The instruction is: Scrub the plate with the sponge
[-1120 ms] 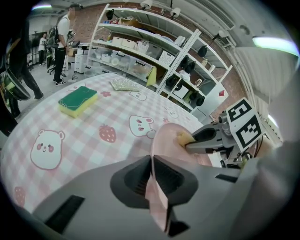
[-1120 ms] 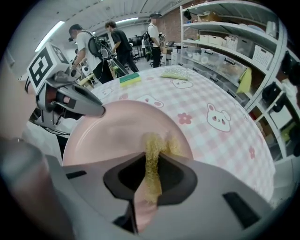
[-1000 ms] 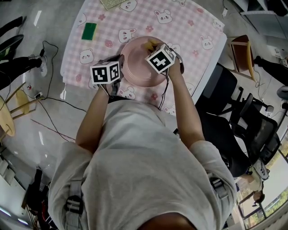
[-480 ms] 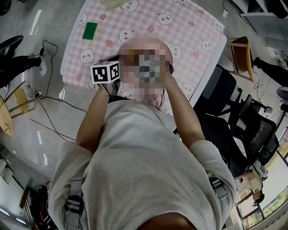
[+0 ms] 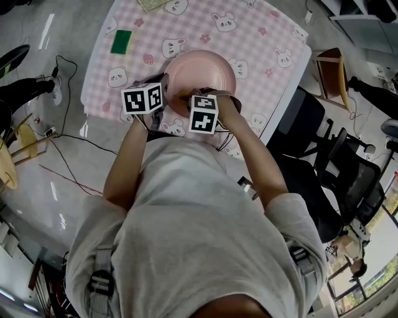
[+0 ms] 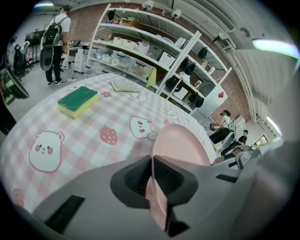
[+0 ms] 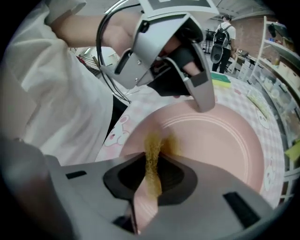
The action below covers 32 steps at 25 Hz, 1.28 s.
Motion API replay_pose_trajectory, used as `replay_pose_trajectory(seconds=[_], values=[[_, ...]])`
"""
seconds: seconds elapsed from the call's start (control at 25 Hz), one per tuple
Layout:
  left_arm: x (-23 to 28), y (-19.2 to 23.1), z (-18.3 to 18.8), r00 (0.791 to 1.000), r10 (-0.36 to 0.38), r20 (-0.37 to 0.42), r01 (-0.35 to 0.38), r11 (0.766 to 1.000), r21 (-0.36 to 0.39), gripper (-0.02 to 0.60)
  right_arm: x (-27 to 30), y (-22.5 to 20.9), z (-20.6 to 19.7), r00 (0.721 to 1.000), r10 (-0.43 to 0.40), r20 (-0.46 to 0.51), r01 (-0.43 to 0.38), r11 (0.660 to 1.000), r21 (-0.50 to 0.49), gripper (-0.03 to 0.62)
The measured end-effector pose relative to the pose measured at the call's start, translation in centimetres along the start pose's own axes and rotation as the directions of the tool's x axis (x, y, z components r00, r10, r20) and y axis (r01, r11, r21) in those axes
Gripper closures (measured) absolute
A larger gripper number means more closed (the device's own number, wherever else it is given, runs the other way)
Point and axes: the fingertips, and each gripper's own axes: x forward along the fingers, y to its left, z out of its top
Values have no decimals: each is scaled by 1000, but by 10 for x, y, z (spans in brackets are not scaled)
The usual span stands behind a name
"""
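A pink plate [image 5: 202, 73] lies on the pink checked tablecloth [image 5: 261, 37]. My left gripper [image 5: 163, 87] is shut on the plate's left rim; in the left gripper view the plate [image 6: 180, 145] runs edge-on between the jaws of that gripper [image 6: 151, 164]. My right gripper [image 5: 186, 100] is at the plate's near edge, shut on a yellow sponge [image 7: 153, 161] that presses on the plate [image 7: 215, 140] surface. The left gripper [image 7: 202, 101] shows in the right gripper view, clamped on the far rim.
A green and yellow sponge [image 5: 122, 41] [image 6: 77, 101] lies apart at the table's far left. A patterned cloth [image 5: 154, 5] sits at the far edge. Black office chairs [image 5: 323, 155] stand right of the table, cables [image 5: 68, 133] lie on the floor left. Shelves [image 6: 154, 51] stand beyond.
My right gripper has moved with the yellow sponge from the plate's far right side to its near edge. The left gripper keeps its hold on the rim.
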Motion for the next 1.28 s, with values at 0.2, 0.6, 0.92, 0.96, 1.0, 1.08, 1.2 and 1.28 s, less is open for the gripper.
replay_pose_trajectory(seconds=[0.2, 0.6, 0.92, 0.96, 1.0, 1.08, 1.2, 1.28], values=[[2, 4, -4, 1000, 3, -7, -3, 1000, -4, 552, -1, 10, -27, 997, 28, -71, -27, 999, 20, 526], [-1, 4, -5, 1000, 1, -7, -1, 1000, -9, 552, -29, -31, -78, 993, -46, -105, 71, 966, 250, 526], [0, 2, -10, 1000, -4, -16, 3, 999, -52, 549, -51, -111, -73, 974, -224, -10, 202, 855, 477, 528], [0, 1, -10, 1000, -1, -17, 0, 999, -53, 549, -52, -118, -70, 968, -249, -12, 224, 847, 482, 528], [0, 2, -11, 1000, 2, -19, -3, 999, -54, 549, -52, -125, -67, 963, -270, -15, 244, 841, 483, 528], [0, 2, -12, 1000, 7, -21, -8, 998, -56, 549, -50, -135, -62, 952, -305, -29, 282, 837, 469, 528], [1, 3, -12, 1000, 16, -21, -17, 998, -58, 549, -47, -146, -50, 935, -351, -44, 335, 839, 428, 528], [1, 4, -12, 1000, 21, -22, -22, 998, -58, 549, -44, -149, -38, 929, -369, -30, 350, 848, 398, 528]])
